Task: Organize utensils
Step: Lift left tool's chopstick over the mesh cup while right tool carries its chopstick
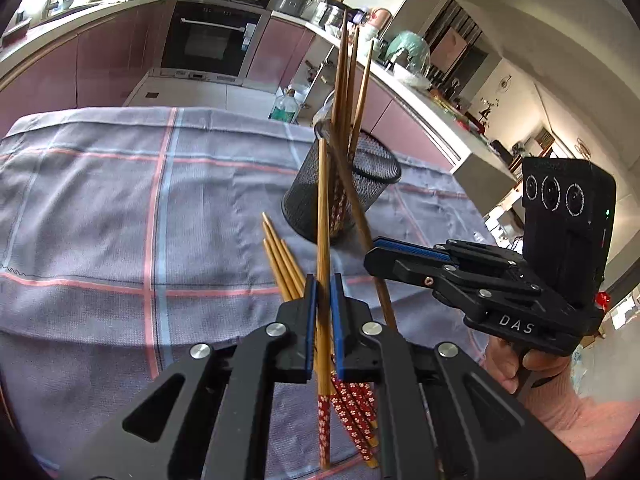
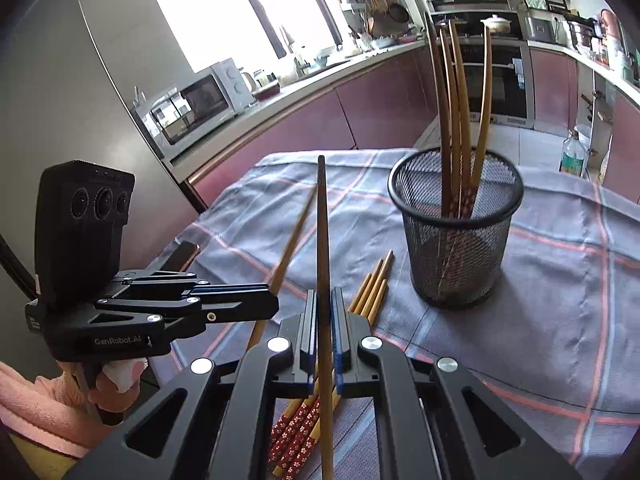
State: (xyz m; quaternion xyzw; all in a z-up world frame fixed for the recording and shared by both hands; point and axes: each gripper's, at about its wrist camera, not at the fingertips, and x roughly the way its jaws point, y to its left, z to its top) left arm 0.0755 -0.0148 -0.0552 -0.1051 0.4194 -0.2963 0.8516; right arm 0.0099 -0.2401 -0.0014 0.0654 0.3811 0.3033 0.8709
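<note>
A black mesh cup [image 1: 344,184] [image 2: 460,228] stands on the checked cloth and holds several wooden chopsticks [image 1: 346,80] [image 2: 454,120], tips up. My left gripper [image 1: 323,300] is shut on one light chopstick [image 1: 323,216] with a red flowered end, held upright above the cloth. My right gripper [image 2: 323,316] is shut on a darker chopstick [image 2: 322,240], also held upright. Each gripper shows in the other's view, the right [image 1: 380,250] and the left [image 2: 260,298]. Several loose chopsticks [image 1: 282,260] [image 2: 374,284] lie on the cloth under the grippers, in front of the cup.
The table carries a grey-blue cloth with pink and blue lines [image 1: 100,208] [image 2: 560,280]. Pink kitchen cabinets and an oven [image 1: 212,40] stand behind. A microwave [image 2: 196,104] sits on the counter at left. A plastic bottle [image 2: 574,154] stands on the floor.
</note>
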